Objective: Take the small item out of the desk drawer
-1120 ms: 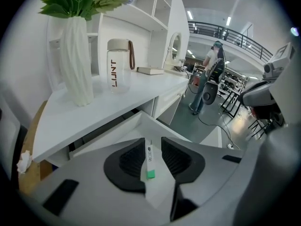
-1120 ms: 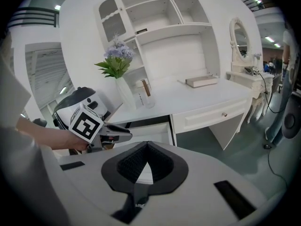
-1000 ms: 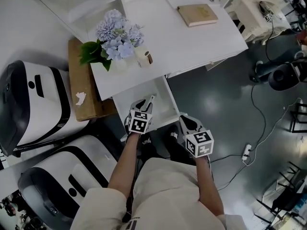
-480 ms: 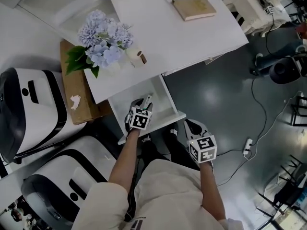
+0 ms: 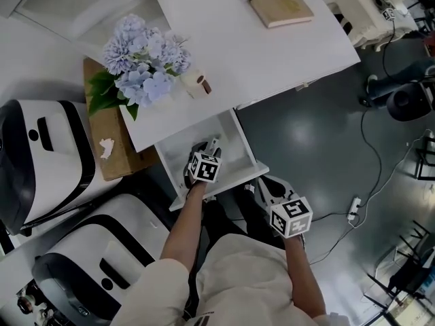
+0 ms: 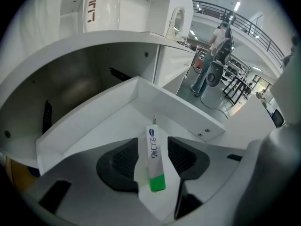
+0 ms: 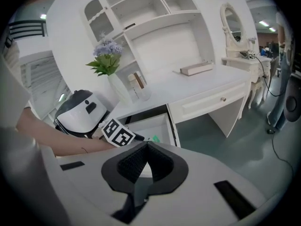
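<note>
The white desk drawer (image 5: pixel 249 157) stands pulled open under the desk top. My left gripper (image 5: pixel 206 148) reaches down into it. In the left gripper view the small item (image 6: pixel 153 160), a slim white pack with a green end, leans upright on the drawer floor (image 6: pixel 94 126) between the jaws of my left gripper (image 6: pixel 153 144). Those jaws are opening, and a thin gap shows on each side of the pack. My right gripper (image 5: pixel 267 186) hangs in front of the drawer, over the person's lap, shut and empty. From the right gripper (image 7: pixel 147 145) view the drawer (image 7: pixel 160 126) lies ahead.
On the desk stand a vase of blue flowers (image 5: pixel 139 66), a small cylinder (image 5: pixel 198 84) and a tan book (image 5: pixel 281 9). A cardboard box (image 5: pixel 105 141) and white-and-black machines (image 5: pixel 41 155) crowd the left. A power strip (image 5: pixel 352 210) with cables lies on the dark floor.
My left gripper has stayed in the drawer while the view shifted a little. My right gripper has drifted slightly down and to the right, away from the drawer front.
</note>
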Action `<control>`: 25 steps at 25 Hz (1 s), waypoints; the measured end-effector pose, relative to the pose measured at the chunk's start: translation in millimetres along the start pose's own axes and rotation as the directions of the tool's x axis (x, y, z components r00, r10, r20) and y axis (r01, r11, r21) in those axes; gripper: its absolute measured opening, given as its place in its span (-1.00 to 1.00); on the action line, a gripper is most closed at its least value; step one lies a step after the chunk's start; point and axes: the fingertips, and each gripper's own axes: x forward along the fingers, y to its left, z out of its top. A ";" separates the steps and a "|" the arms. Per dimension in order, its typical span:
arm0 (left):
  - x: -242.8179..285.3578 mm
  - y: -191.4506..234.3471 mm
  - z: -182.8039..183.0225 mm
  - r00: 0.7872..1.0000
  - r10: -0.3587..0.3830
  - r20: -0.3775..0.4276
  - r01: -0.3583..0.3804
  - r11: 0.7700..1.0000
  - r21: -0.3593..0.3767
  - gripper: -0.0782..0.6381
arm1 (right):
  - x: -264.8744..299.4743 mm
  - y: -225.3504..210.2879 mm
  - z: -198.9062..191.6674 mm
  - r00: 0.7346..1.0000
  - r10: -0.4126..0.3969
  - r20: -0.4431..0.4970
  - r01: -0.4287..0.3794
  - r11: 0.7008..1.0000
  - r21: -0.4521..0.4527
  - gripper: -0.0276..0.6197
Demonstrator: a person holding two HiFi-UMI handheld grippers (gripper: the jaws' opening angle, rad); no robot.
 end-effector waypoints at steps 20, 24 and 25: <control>31.9 13.8 -13.3 0.998 0.010 -0.063 -0.006 0.998 0.064 -0.50 | 7.9 -20.1 -18.1 0.999 -0.012 -0.045 0.013 1.000 0.013 -0.84; 30.2 10.2 -8.8 0.998 -0.009 -0.058 0.013 0.998 0.069 -0.50 | 5.2 -20.7 -18.4 0.999 -0.020 -0.038 0.021 1.000 0.021 -0.84; 29.6 9.2 -7.4 0.998 -0.013 -0.056 0.017 0.997 0.073 -0.50 | 4.5 -20.5 -18.5 0.999 -0.022 -0.035 0.023 0.999 0.023 -0.84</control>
